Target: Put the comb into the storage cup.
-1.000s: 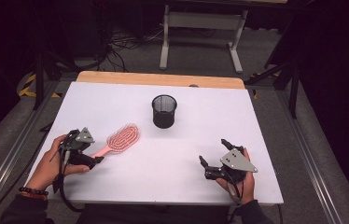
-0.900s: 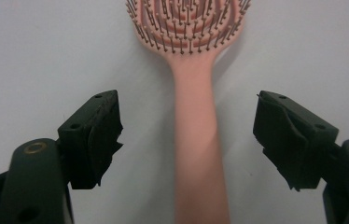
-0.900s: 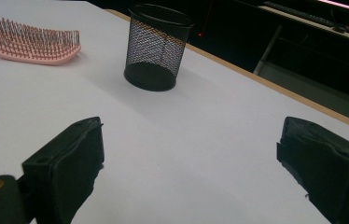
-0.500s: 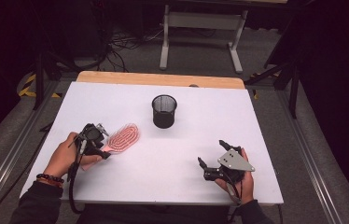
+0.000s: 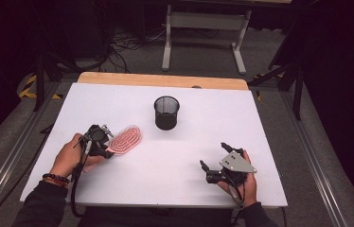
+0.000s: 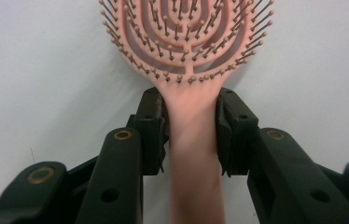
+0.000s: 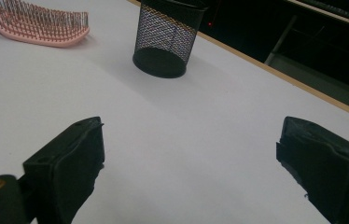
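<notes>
A pink hairbrush (image 5: pixel 125 138) lies bristles-up on the white table (image 5: pixel 118 101), left of centre. My left gripper (image 5: pixel 106 144) has just been closing and is now shut on the hairbrush's handle (image 6: pixel 193 126); both black pads (image 6: pixel 151 128) press its sides just below the bristle head (image 6: pixel 186 32). My right gripper (image 5: pixel 213 156) rests near the front right of the table with its jaws wide open and nothing between them. From the right gripper view (image 7: pixel 191 172) the hairbrush (image 7: pixel 37 23) lies at far left.
A black mesh pencil cup (image 5: pixel 166 112) stands upright at the table's middle, behind the hairbrush; it also appears as the mesh cup (image 7: pixel 168 39) ahead of the right gripper. A wooden strip (image 5: pixel 165 80) edges the table's far side. Dark floor and stands lie beyond.
My left hand moved right along the brush handle toward the bristle head, and its jaws closed onto the handle. The right gripper stayed put.
</notes>
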Motion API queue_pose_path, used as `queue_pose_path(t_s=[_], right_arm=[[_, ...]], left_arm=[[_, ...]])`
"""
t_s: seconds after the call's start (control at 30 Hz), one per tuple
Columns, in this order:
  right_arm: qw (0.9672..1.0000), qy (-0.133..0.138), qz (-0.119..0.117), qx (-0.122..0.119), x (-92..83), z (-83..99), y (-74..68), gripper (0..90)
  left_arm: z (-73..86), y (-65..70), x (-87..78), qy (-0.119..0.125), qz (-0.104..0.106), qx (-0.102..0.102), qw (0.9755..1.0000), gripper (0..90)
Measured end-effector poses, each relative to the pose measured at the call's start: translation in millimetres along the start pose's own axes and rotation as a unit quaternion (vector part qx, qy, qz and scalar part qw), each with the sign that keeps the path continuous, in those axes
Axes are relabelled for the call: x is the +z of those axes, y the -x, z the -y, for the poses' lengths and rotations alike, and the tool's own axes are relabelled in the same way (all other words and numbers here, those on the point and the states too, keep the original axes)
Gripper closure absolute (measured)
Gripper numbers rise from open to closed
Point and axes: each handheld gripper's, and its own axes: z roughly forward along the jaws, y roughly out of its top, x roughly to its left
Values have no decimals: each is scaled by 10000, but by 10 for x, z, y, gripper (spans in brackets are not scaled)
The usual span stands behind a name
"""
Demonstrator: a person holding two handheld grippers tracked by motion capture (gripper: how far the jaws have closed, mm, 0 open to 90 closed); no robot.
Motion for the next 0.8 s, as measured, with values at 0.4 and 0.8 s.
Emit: queue_pose_path(t_s=[0.4,0.8], right_arm=[[9999,-67,-80,-105,25,3,-23,79],[9999,-38,-67,-102,19,1,-13,80]], left_arm=[[77,68,-10,478,-539,71,9974,693],[155,59,-188,1382,-1161,-74,9836,694]])
